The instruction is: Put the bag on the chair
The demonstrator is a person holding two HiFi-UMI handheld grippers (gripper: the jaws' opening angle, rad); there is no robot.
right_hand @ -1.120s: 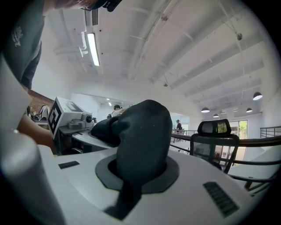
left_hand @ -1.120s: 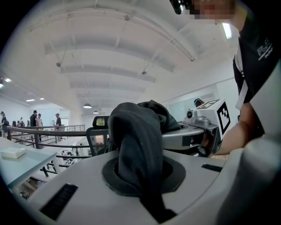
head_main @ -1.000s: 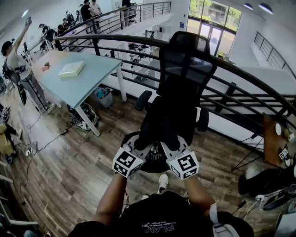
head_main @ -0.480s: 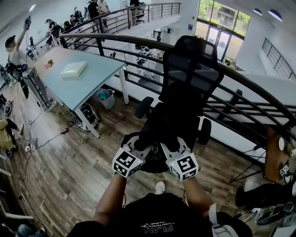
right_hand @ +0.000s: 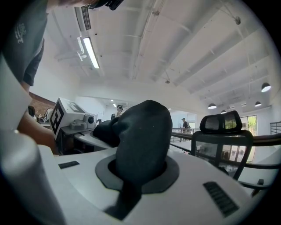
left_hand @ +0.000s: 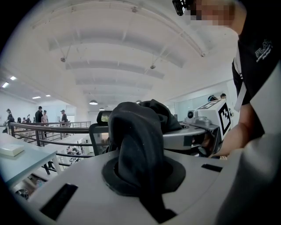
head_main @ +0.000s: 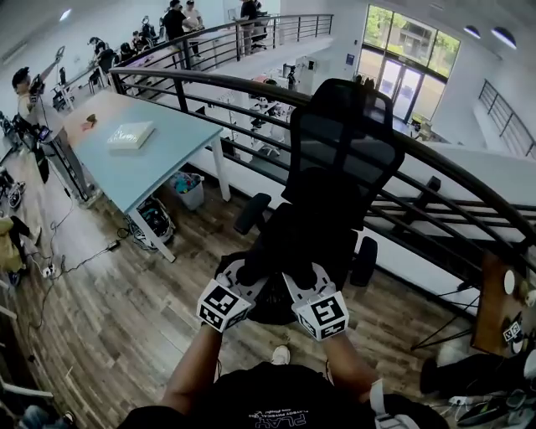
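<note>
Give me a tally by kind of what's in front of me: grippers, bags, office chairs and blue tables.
Grippers: 2, the left gripper and the right gripper, each shut on the bag
Bags: 1, black
Chairs: 1, the office chair
Tables: 1, the blue table
Total: 5

This is an open-plan office or lab on a mezzanine. A curved black railing [head_main: 219, 77] rims a wood-plank floor [head_main: 126, 318]. On the near side of the railing stand a mesh office chair [head_main: 339, 151] and a pale blue surface [head_main: 146, 159]. Past the railing are standing people [head_main: 176, 18] and tall glass doors [head_main: 400, 80]. Above it, a white vaulted ceiling [left_hand: 114, 48] carries a strip light [right_hand: 91, 52].
</note>
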